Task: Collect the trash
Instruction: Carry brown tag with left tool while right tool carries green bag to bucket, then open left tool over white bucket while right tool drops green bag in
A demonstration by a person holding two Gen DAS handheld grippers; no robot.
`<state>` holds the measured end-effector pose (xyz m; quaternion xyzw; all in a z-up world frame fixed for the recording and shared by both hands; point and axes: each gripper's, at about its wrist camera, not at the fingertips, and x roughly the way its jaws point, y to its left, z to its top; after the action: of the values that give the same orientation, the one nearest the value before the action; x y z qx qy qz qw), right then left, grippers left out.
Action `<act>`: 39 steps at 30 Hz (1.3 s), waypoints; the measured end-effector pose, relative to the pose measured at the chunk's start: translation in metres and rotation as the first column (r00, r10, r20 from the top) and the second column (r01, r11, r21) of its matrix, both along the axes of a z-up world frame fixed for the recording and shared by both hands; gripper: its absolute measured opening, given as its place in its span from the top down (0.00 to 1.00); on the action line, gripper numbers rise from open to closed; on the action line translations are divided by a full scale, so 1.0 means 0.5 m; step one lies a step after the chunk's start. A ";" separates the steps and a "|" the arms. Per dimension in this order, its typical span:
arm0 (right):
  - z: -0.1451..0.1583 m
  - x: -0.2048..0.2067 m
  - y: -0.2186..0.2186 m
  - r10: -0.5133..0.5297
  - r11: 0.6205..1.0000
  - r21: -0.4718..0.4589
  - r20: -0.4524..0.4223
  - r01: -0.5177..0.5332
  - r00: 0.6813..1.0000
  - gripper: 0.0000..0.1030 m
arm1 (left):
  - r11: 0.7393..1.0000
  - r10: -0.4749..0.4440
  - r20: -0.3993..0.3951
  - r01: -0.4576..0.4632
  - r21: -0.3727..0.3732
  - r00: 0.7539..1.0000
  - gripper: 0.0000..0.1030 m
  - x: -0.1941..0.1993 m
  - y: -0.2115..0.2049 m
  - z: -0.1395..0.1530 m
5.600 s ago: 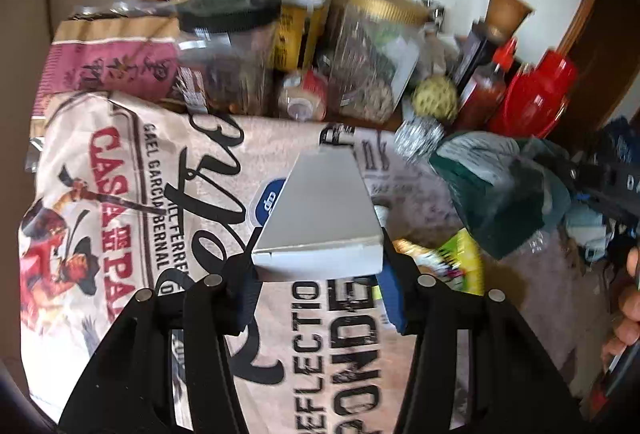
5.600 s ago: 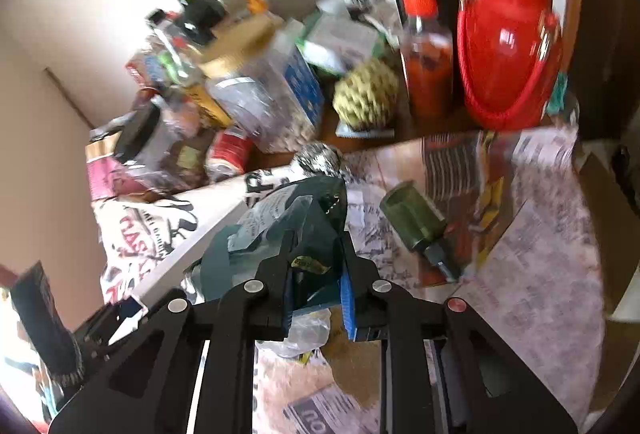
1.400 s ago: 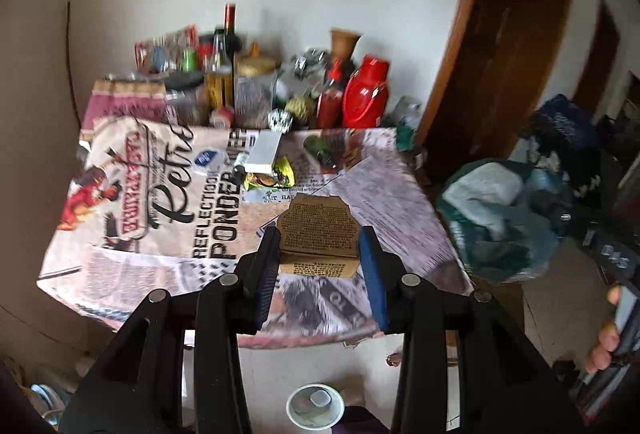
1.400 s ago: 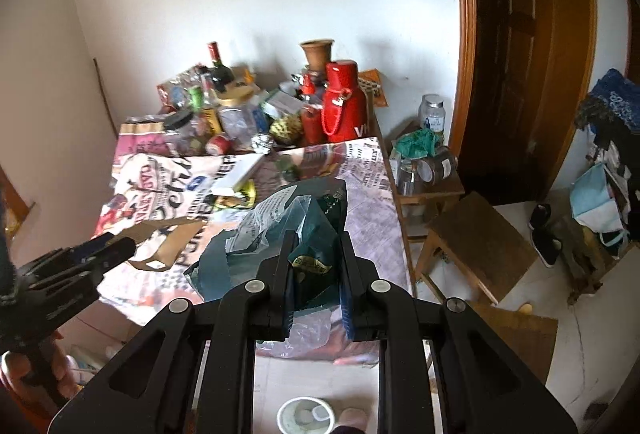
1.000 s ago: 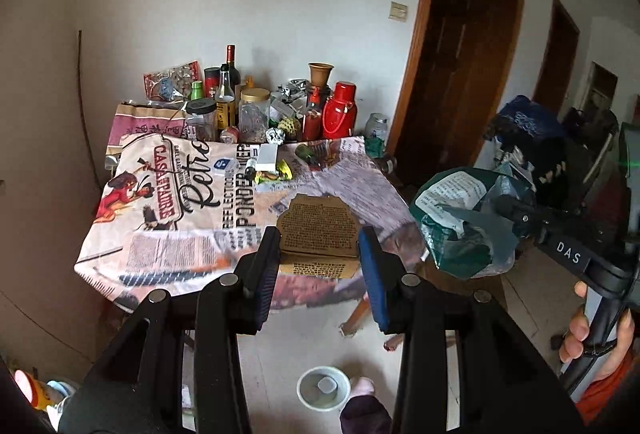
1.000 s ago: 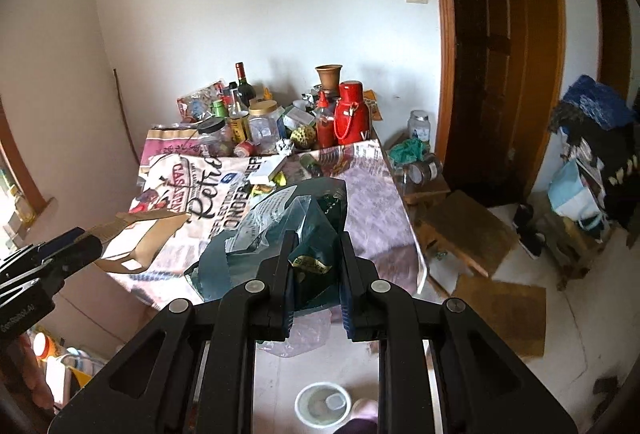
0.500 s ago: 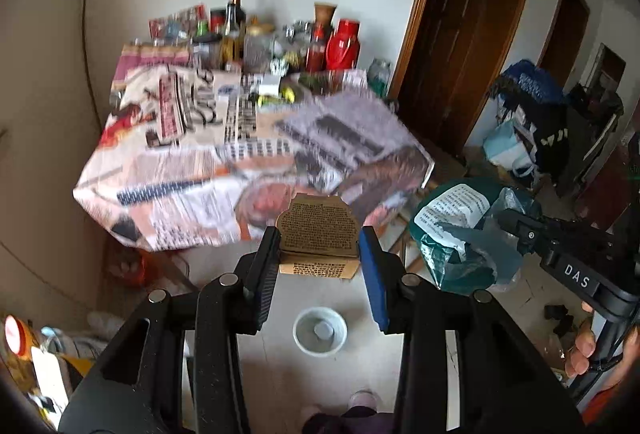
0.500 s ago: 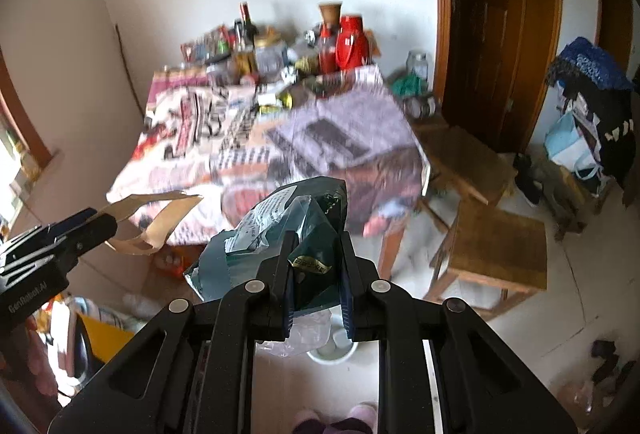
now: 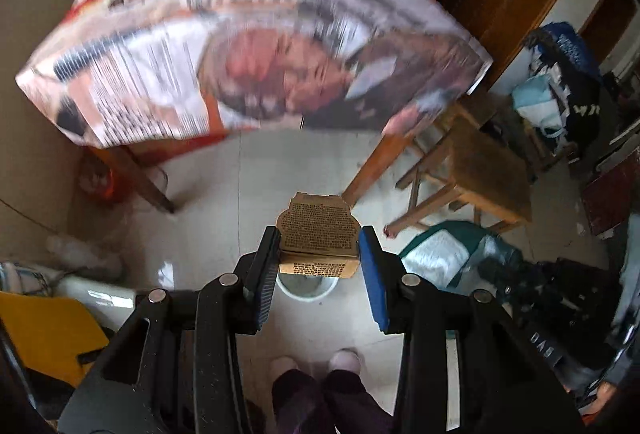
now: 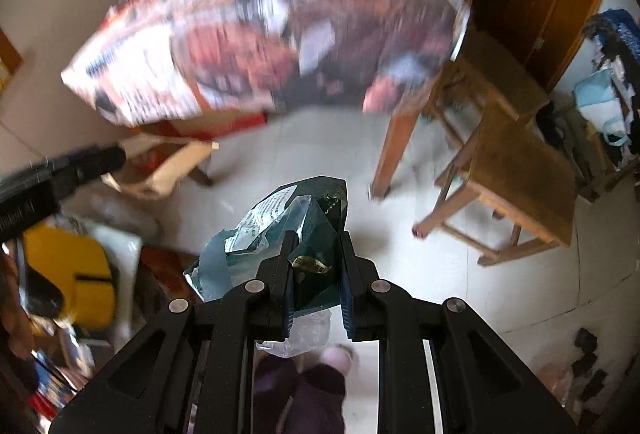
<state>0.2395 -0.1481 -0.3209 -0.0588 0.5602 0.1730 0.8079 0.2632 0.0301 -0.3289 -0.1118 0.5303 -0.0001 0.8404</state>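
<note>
So both hands are loaded right now. The left gripper (image 9: 319,266) has its blue-padded fingers (image 9: 373,274) clamped on either side of a flat brown piece of printed cardboard (image 9: 317,240), jaws only as far apart as the card is wide, holding it by its lower folded edge. It's hanging in the air over the pale tiled floor (image 9: 248,186), right above a small white round bucket (image 9: 306,288) that peeks out underneath. I'd guess that's where it's going, but can't say for sure.

The right gripper (image 10: 316,290) is pinched nearly closed on a crumpled dark green plastic bag (image 10: 316,230) with some clear plastic stuffed in and hanging below it, also held up over the floor.

Handling-wise: the cardboard looks light and fairly stiff, so an edge pinch is plenty, though it could pivot if the grip is loose. The bag is soft and probably slippery, and it looks like it's bunched up between the pads, which I'd say is the safest way to hold it.

The table with the newspaper-print cloth (image 9: 256,46) is blurred and well apart from both.
</note>
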 end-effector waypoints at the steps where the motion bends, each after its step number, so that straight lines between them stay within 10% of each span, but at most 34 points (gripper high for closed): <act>1: -0.035 0.001 0.003 0.019 1.000 -0.016 -0.023 -0.019 1.000 0.84 | 1.000 0.007 -0.021 -0.007 -0.003 1.000 0.62 0.004 0.001 -0.034; 23: -0.635 0.124 0.093 0.070 0.991 -0.092 -0.233 -0.093 0.970 0.80 | 0.995 0.033 -0.280 -0.056 -0.077 0.960 0.62 0.017 0.049 -0.655; 28: -0.712 0.135 0.112 0.049 0.993 -0.092 -0.296 -0.080 0.954 0.52 | 0.995 0.041 -0.316 -0.068 -0.076 0.948 0.62 0.027 0.041 -0.734; 39: -0.709 0.151 0.054 -0.039 0.996 -0.093 -0.376 0.004 0.926 0.52 | 0.987 -0.008 -0.404 -0.058 -0.151 0.915 0.61 0.099 -0.017 -0.795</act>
<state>0.3152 -0.1211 -0.6754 -0.0546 0.7131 0.1467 0.6833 0.3125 0.0214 -0.7262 -0.1834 0.6889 -0.0088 0.7012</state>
